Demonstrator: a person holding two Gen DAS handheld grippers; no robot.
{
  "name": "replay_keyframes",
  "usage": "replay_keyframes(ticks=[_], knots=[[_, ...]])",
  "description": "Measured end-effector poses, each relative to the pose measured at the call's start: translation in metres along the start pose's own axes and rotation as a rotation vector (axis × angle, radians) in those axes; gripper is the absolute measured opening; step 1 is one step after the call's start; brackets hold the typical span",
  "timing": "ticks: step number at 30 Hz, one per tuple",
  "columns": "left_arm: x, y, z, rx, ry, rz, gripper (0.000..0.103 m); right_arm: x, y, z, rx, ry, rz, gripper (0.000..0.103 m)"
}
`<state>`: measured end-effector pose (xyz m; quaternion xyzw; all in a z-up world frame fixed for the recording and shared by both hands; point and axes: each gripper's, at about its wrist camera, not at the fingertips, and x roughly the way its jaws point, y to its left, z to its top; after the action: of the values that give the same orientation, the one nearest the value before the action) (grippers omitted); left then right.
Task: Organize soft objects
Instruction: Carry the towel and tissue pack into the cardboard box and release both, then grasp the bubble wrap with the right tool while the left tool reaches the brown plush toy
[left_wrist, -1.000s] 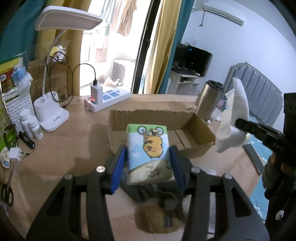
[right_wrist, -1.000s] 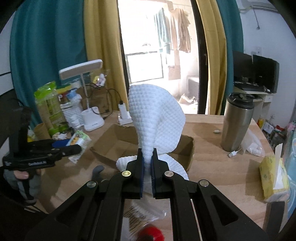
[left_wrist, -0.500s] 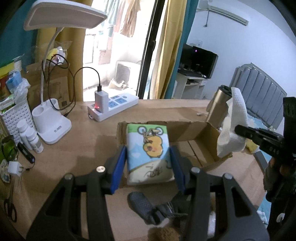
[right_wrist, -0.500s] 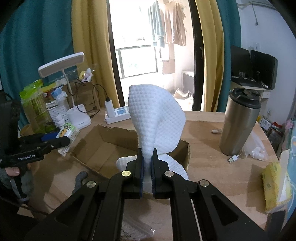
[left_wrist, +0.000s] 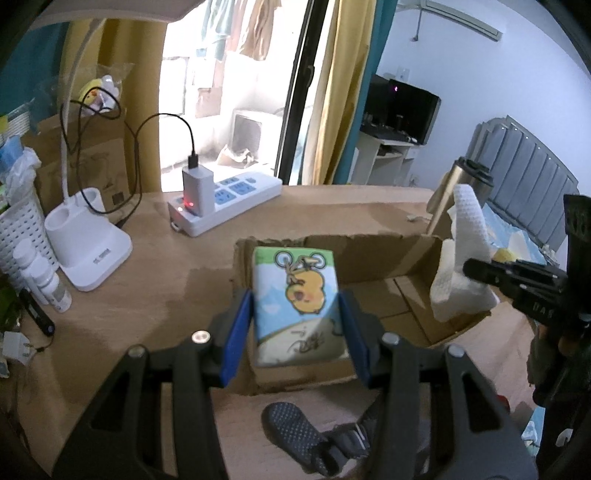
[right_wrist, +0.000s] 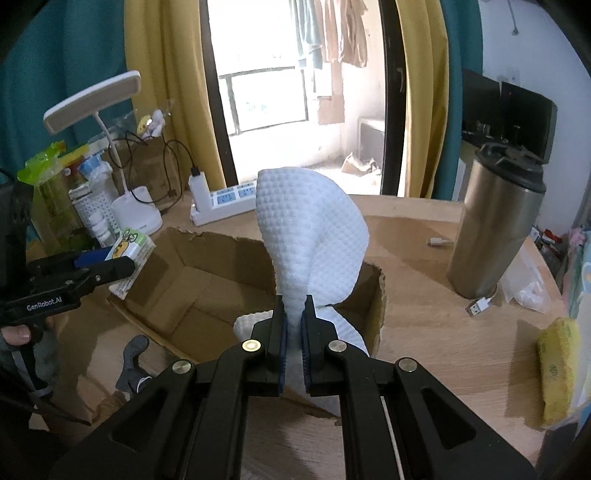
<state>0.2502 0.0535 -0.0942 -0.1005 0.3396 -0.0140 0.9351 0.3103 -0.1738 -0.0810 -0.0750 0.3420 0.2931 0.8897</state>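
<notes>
My left gripper (left_wrist: 295, 325) is shut on a tissue pack (left_wrist: 297, 302) printed with a yellow duck, held above the near left corner of an open cardboard box (left_wrist: 373, 254). The pack also shows in the right wrist view (right_wrist: 129, 254). My right gripper (right_wrist: 294, 321) is shut on a white textured cloth (right_wrist: 314, 240) that stands up above the jaws, over the box's right end (right_wrist: 380, 291). The cloth also shows in the left wrist view (left_wrist: 461, 258). A grey sock (left_wrist: 295, 432) lies on the table in front of the box.
A white desk lamp base (left_wrist: 85, 243), a power strip (left_wrist: 225, 199) with a charger and small bottles (left_wrist: 40, 273) stand left of the box. A steel tumbler (right_wrist: 495, 221) stands right of it, with a yellow sponge (right_wrist: 554, 373) at the table's right edge.
Both grippers have moved forward and down toward the box. The tissue pack now hangs over the box's near left corner and the cloth over its right end.
</notes>
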Motion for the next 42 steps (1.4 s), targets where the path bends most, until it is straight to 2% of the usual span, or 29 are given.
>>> replay_keyframes(ticks=[6,8,10,13,18,42], knots=[[0.008,0.001,0.001,-0.007,0.025,0.02,0.05,0.011,-0.002,-0.003,0.001,0.041,-0.01,0.009],[0.01,0.002,0.0,-0.012,0.037,0.027,0.051,0.011,-0.003,-0.004,0.004,0.047,-0.016,0.013],[0.011,0.003,0.0,-0.016,0.044,0.025,0.051,0.01,-0.003,-0.004,0.009,0.047,-0.019,0.027],[0.008,0.002,0.0,-0.014,0.037,0.023,0.053,0.006,-0.002,-0.003,0.011,0.039,-0.02,0.035],[0.0,-0.001,0.0,-0.01,0.017,0.016,0.064,-0.002,0.002,-0.002,0.007,0.024,-0.022,0.037],[-0.055,-0.005,-0.015,-0.036,-0.05,0.005,0.071,-0.059,0.021,-0.016,-0.002,-0.043,-0.034,0.038]])
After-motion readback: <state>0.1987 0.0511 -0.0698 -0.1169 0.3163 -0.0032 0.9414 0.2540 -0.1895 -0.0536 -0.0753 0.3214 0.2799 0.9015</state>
